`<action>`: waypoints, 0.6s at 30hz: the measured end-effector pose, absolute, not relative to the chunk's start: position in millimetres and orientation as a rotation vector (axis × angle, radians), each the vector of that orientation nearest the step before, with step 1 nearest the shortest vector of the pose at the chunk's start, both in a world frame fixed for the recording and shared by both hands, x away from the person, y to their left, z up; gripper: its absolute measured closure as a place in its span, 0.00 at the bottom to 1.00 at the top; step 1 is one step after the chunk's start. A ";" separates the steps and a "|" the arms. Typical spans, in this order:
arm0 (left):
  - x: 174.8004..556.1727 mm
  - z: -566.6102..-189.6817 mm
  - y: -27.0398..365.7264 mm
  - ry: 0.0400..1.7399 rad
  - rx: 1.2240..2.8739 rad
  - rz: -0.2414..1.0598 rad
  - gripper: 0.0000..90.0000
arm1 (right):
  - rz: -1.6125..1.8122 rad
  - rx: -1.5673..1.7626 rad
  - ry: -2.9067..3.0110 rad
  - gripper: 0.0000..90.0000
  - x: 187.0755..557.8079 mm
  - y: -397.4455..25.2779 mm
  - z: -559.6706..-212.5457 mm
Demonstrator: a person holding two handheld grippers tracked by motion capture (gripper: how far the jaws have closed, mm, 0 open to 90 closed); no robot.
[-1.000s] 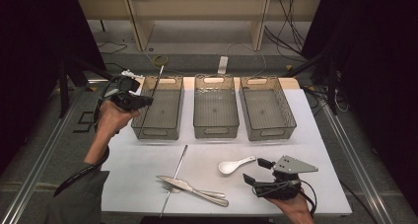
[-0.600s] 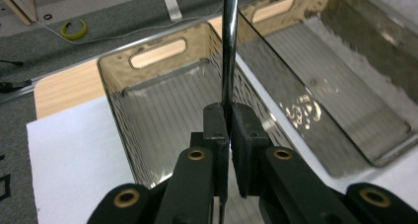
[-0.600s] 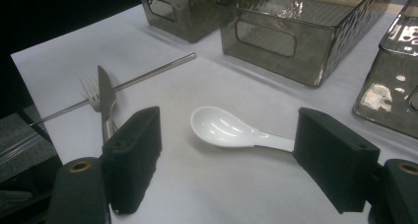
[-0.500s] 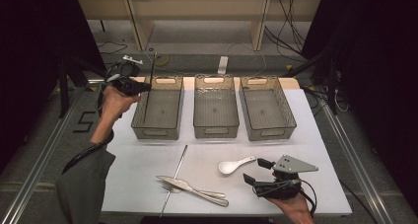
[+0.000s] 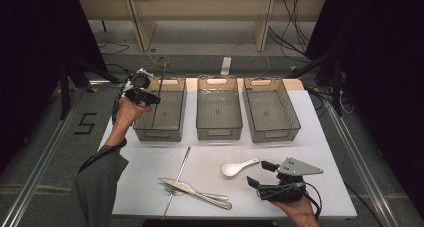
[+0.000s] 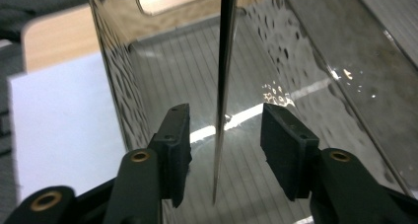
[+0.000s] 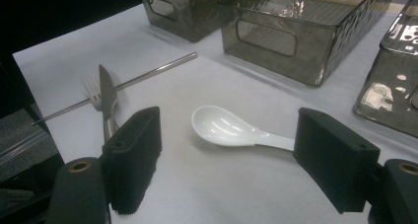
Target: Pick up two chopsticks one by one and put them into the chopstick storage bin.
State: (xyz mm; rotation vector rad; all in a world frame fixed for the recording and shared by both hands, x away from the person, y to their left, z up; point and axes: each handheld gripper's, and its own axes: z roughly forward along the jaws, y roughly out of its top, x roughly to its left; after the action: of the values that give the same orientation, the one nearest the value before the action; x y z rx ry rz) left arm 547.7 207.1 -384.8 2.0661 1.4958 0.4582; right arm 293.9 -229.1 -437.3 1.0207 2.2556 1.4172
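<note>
1. The left gripper is up at the left bin, and its jaws stand open with a thin metal stick between them, touching neither pad. The stick looks like it leans on the far wall of the bin, with its low end down inside.
2. I think the stick could slide or tip over, because nothing holds it. If it falls sideways, it could hang over the rim or drop out onto the table.
3. If the left gripper bumps the stick on the way out, the stick could rattle around or the light bin could shift.
4. The right gripper is open too, near the white spoon on the near right of the table. The spoon is smooth and round, so I think it could slip or spin away if the jaws close on the bowl part and not the handle.
5. The stick is long, very thin, shiny and grey, with a pointed low end.
6. A second stick, a knife and a fork lie on the near part of the table. The knife lies across the fork.
</note>
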 end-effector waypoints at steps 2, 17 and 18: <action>547.1 -387.8 207.7 1.505 2.057 0.455 0.55 | 1.424 1.020 2.253 0.30 293.9 -229.7 -437.4; 509.2 -361.7 210.5 1.428 2.025 0.379 0.35 | 1.413 1.027 2.254 0.30 294.5 -229.8 -437.6; 504.8 -360.1 210.0 1.420 2.022 0.375 0.34 | 1.413 1.027 2.255 0.30 294.5 -229.8 -437.6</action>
State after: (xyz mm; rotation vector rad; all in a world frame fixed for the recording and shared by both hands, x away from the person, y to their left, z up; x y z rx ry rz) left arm 504.8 210.0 -360.1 2.0216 1.4197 0.3745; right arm 294.5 -229.8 -437.6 1.0270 2.2548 1.4135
